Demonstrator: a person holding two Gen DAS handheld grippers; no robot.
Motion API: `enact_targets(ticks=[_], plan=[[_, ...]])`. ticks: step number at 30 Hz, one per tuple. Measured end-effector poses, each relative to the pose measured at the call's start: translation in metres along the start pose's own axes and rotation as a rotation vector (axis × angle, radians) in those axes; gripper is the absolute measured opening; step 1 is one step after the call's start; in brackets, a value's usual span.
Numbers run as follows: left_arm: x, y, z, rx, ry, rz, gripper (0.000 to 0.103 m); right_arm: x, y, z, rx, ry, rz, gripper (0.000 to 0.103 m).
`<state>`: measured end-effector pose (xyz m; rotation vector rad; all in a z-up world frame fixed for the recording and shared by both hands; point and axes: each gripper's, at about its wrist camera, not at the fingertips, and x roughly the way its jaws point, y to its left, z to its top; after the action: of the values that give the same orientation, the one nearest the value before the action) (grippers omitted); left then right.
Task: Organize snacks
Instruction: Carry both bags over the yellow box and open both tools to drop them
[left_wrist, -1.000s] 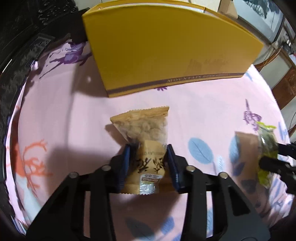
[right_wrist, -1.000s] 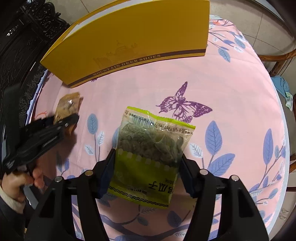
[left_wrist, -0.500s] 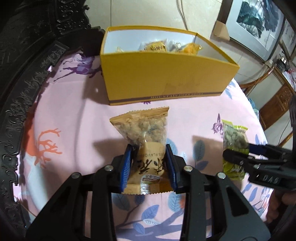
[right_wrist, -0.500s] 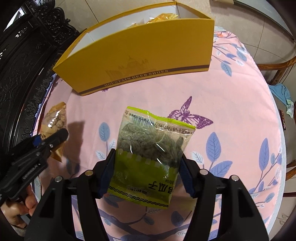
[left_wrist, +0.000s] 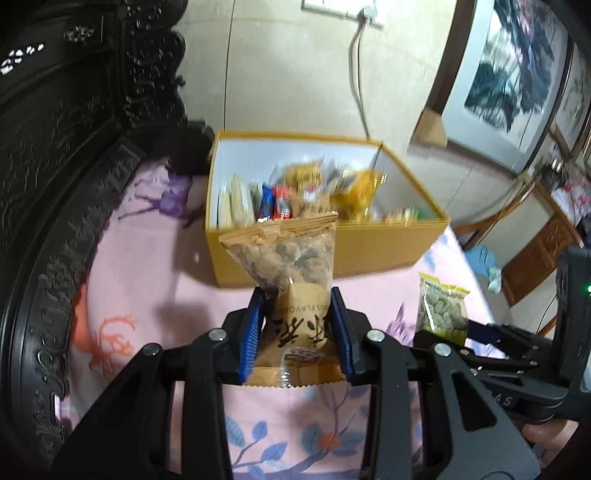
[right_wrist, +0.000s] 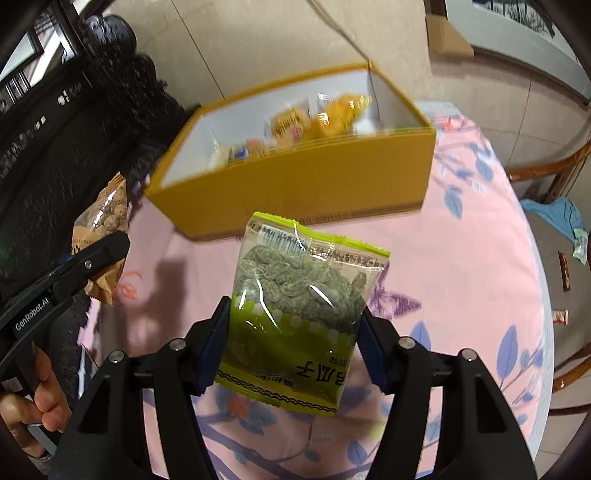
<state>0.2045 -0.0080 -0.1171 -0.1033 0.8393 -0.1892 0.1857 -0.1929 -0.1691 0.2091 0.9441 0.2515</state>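
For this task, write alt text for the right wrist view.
The right gripper holds a green bag of seeds above a pink floral tablecloth. Behind it stands an open yellow box of snacks; at left, the left gripper holds a brown snack bag.

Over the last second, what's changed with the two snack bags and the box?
Both grippers have lifted their bags off the pink tablecloth. The left gripper carries the brown nut bag, the right gripper the green seed bag. The yellow box now shows its inside, with snacks in it. Neither grip changed, and the box stayed put.
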Motion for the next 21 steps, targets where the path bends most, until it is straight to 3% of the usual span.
enact_targets(ticks=[11,21], plan=[[-0.003,-0.013,0.093,-0.003,-0.144,-0.049,0.035,-0.028,0.0,0.105,-0.008,-0.223,0.005,0.064],[0.03,-0.025,0.152,0.033,-0.171,-0.024,0.035,-0.003,-0.006,0.17,-0.041,-0.257,-0.021,0.064]])
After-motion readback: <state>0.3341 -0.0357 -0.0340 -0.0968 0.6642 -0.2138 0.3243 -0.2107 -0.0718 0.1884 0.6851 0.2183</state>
